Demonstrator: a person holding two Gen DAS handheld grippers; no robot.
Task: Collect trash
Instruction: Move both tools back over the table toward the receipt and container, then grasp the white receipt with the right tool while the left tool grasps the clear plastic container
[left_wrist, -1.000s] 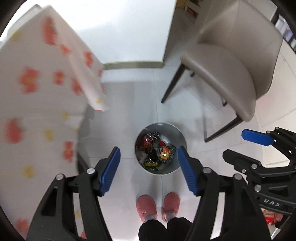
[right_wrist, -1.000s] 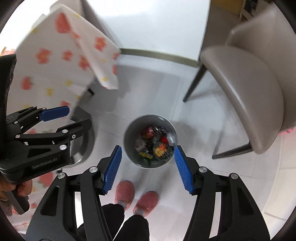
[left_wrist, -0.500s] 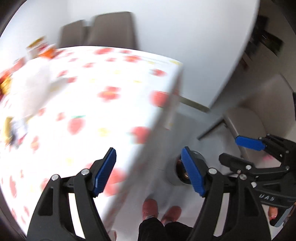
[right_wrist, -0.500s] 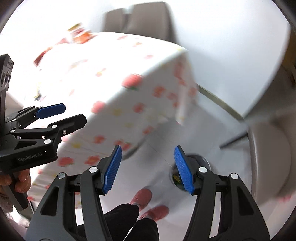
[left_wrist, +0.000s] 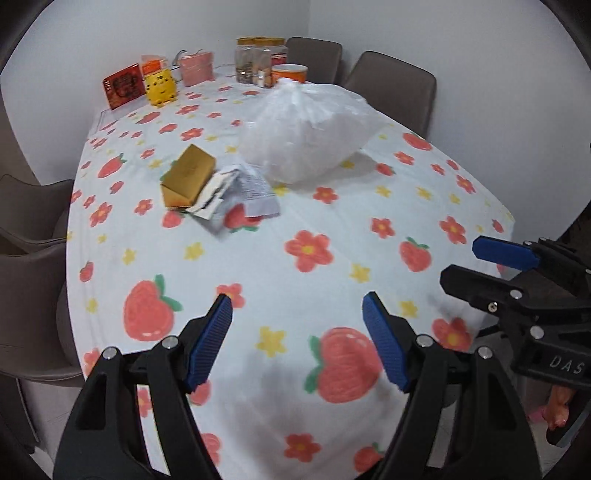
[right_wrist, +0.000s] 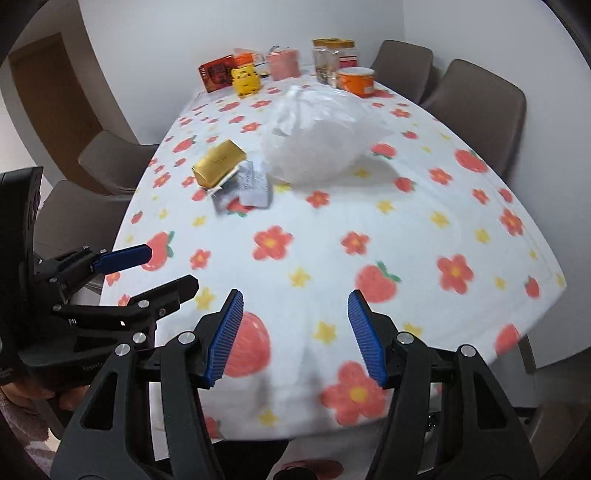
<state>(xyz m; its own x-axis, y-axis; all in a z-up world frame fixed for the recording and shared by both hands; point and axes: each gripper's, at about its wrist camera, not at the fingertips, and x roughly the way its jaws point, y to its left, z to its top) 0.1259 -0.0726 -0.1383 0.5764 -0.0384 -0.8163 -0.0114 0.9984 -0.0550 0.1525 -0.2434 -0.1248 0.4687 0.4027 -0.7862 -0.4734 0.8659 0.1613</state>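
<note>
1. White walls close in a dining corner where a long table (left_wrist: 332, 229) wears a white cloth printed with red flowers, strawberries and yellow stars; brown chairs (left_wrist: 391, 88) stand around it.
2. Near the middle of the cloth lies the trash: a gold box (left_wrist: 189, 176) resting partly on crumpled paper wrappers (left_wrist: 240, 192), with printed text on one of them.
3. Just beside the wrappers, toward the far side, sits a bulging white plastic bag (left_wrist: 310, 133), its neck gathered at the top.
4. At the far end stand a yellow cat-faced figure (left_wrist: 161, 87), a red packet (left_wrist: 123, 85), a pink container (left_wrist: 196, 68), gold-lidded jars (left_wrist: 258, 61) and an orange tub (left_wrist: 290, 74).
5. Left gripper (left_wrist: 297, 341) hovers above the near edge of the table, its blue-padded jaws spread wide with nothing between them.
6. Right gripper (right_wrist: 295, 336) hangs alongside it, equally wide apart and empty, well short of the gold box (right_wrist: 218, 162) and wrappers (right_wrist: 247, 184).
7. Each gripper shows at the edge of the other's view, both apart from the trash.
</note>
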